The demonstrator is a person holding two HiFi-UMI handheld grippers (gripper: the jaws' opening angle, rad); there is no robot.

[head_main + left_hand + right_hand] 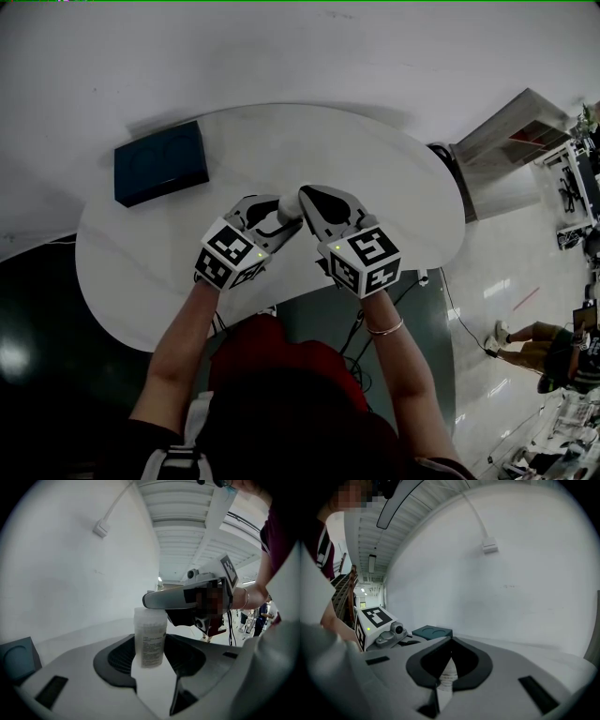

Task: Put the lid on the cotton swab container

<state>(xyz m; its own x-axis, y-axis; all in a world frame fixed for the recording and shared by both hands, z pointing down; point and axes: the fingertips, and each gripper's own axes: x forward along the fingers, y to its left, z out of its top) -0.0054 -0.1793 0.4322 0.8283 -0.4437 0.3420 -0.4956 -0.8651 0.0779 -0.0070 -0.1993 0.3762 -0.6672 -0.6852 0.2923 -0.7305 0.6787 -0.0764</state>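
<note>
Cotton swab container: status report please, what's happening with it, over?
Left gripper clamped on cotton swab container. Right gripper shut, tips on its top. Lid itself not clearly seen. Dark blue box well clear.

One container (150, 639), one blue box (159, 161), one table (394, 187)

**Tools meet over mid-counter**

The container (150, 639) stands upright between the jaws of the left tool (279, 216). The right tool (307, 201) reaches in from the right, its tip over the container's top. A box (159, 161) lies on the counter (403, 178), far left.
</note>
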